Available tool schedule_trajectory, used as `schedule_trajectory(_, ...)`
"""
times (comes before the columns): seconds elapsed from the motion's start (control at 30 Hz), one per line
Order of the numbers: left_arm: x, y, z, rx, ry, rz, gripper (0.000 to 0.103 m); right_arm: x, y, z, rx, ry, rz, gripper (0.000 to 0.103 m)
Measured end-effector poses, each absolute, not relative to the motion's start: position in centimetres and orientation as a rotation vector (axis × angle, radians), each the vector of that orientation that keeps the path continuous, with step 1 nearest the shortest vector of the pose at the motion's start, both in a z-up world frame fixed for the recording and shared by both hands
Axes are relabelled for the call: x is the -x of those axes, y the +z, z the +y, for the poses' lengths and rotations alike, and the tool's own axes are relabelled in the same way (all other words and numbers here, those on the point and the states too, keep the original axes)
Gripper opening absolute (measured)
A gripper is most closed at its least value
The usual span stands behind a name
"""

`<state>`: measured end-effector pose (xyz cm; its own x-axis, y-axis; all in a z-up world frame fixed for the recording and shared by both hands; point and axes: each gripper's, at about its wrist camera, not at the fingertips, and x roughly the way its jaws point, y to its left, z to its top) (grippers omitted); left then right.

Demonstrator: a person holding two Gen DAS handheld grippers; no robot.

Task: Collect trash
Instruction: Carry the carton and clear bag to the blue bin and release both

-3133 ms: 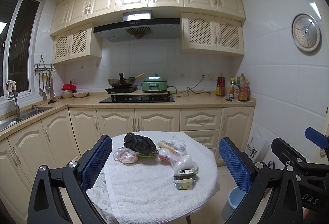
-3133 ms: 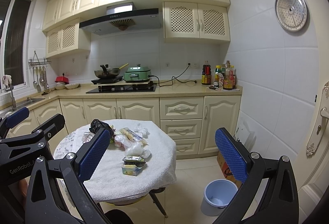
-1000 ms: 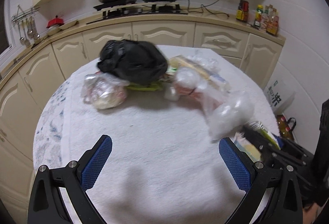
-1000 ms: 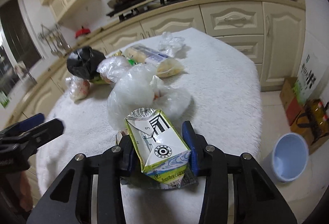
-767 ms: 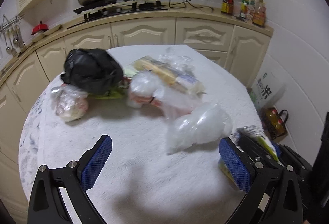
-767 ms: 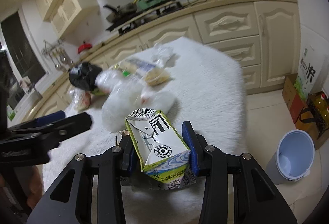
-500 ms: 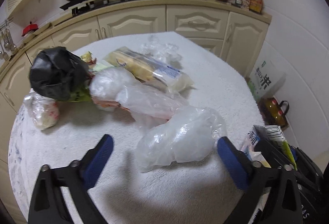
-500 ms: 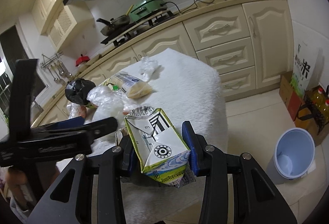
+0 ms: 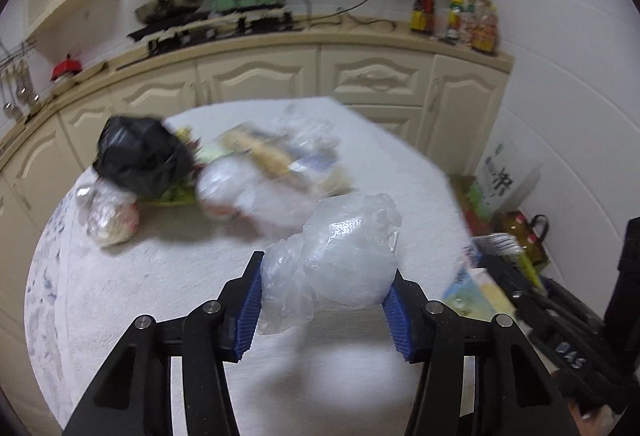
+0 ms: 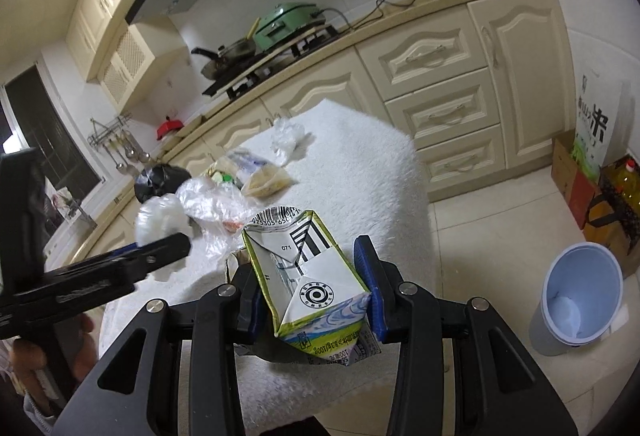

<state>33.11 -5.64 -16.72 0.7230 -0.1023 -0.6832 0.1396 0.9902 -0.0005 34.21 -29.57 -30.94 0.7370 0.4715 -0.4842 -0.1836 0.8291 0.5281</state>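
Note:
A crumpled clear plastic bag (image 9: 340,256) sits between the blue pads of my left gripper (image 9: 324,276). The jaws are closing and both pads touch the bag, just above the white towel-covered round table (image 9: 160,296). My right gripper (image 10: 308,268) is shut on a folded milk carton (image 10: 320,300), held over the table's right edge. From the right wrist view, the left gripper (image 10: 120,264) reaches in from the left with the clear bag (image 10: 160,216) at its tip. The carton (image 9: 476,284) also shows at the right of the left wrist view.
More trash lies at the back of the table: a black bag (image 9: 140,160), a small knotted bag (image 9: 108,220), a long food packet (image 9: 280,156) and other clear bags. A blue-grey bin (image 10: 576,296) stands on the floor at the right, near boxes. Kitchen cabinets run behind.
My left gripper moved right across the table and its wide-open jaws came in around the clear bag. My right gripper carried the carton toward the table's right side; the bin shows more.

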Motion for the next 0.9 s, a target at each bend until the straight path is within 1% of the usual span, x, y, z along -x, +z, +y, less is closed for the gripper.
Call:
schedule_trajectory(0.13,-32.7,-16.1,-11.4,-0.1,-0.251,0.727,0.05,-33.0,-30.4,-33.4,-0.477,0.291,0.613,0.04)
schedule_trajectory(0.27,-34.1,-18.0,-19.1,-0.169,-0.363,0.748,0.05,-32.0,-31.0,-38.8,-0.436,0.136,0.627,0.04)
schedule_trajectory(0.5,-40.1,-25.0,-31.4,-0.253,-0.51,0.905,0.05,-32.8,-36.6,-48.3,-0.393,-0.111,0.737,0.04)
schedule_trajectory(0.7,-46.2,-30.6,-38.1,-0.342,-0.526,0.977,0.051,-36.2,-42.4,-54.4,-0.394,-0.225,0.812,0.04)
schedule_trajectory(0.8,-49.5,-33.9,-41.0,-0.338,-0.557,1.05,0.051,-37.7,-44.9,-56.9,-0.418,-0.247,0.814,0.041)
schedule_trajectory(0.87,-52.5,-35.7,-42.6,-0.366,-0.556,1.051,0.051,-38.6,-46.5,-58.4,-0.423,-0.268,0.824,0.049)
schedule_trajectory(0.9,-53.9,-36.5,-43.6,-0.374,-0.559,1.065,0.051,-38.7,-47.1,-58.9,-0.427,-0.271,0.838,0.059)
